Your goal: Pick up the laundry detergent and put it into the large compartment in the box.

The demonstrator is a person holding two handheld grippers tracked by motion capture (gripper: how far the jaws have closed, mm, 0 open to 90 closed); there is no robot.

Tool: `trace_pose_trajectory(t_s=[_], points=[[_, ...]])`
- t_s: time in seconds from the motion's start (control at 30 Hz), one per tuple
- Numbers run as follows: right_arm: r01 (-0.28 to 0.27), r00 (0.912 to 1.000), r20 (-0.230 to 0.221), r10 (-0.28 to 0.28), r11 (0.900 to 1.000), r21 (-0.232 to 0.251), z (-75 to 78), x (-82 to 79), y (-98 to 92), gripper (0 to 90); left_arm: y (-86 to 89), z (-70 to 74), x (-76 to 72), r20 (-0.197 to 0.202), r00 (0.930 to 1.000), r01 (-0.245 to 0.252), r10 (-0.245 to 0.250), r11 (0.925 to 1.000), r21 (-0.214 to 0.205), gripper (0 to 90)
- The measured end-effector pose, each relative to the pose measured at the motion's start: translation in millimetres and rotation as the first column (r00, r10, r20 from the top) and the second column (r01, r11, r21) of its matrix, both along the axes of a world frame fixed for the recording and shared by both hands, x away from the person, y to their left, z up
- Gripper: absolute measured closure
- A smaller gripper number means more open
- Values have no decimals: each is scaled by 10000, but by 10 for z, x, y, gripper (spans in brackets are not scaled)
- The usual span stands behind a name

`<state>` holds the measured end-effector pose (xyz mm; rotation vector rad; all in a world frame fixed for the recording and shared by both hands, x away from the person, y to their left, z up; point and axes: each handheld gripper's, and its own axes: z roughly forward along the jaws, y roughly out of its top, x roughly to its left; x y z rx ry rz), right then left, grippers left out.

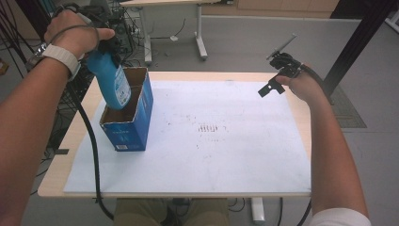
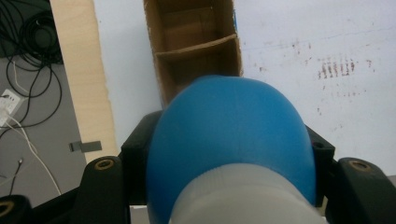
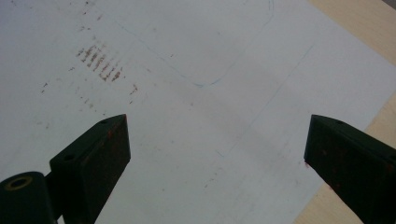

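A blue bottle (image 1: 113,77) with a white label hangs tilted, its lower end dipping into the open top of a blue cardboard box (image 1: 129,132) at the table's left. My left gripper (image 1: 109,46) is shut on the bottle's upper part. In the left gripper view the bottle (image 2: 229,135) sits between the black jaws, above the box (image 2: 161,70), whose brown inside is split by a cardboard divider (image 2: 196,44). My right gripper (image 1: 278,75) is held above the table's far right, away from the box. Its jaws stand open (image 3: 215,126) with nothing between them.
A white sheet (image 1: 211,141) with brown smudges (image 1: 209,128) covers most of the wooden table (image 1: 61,155). A black cable (image 1: 91,141) trails from the left gripper down over the table's front edge. More cables and table legs (image 1: 201,44) are on the floor behind.
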<state>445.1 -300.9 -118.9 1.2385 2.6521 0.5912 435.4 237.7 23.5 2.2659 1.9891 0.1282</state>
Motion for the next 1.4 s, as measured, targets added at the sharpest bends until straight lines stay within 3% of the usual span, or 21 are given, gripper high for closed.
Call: trace_pose_trajectory(t_s=[0.77,1.4], points=[[20,10000,-62,-20,10000,-7,-34,3,-2,69,48,-419,115,-206,9997,-99,99,9999,33,390],[99,9998,-147,-99,9999,40,-83,4,-44,69,-28,-911,156,-152,9997,177,-175,9997,159,389]])
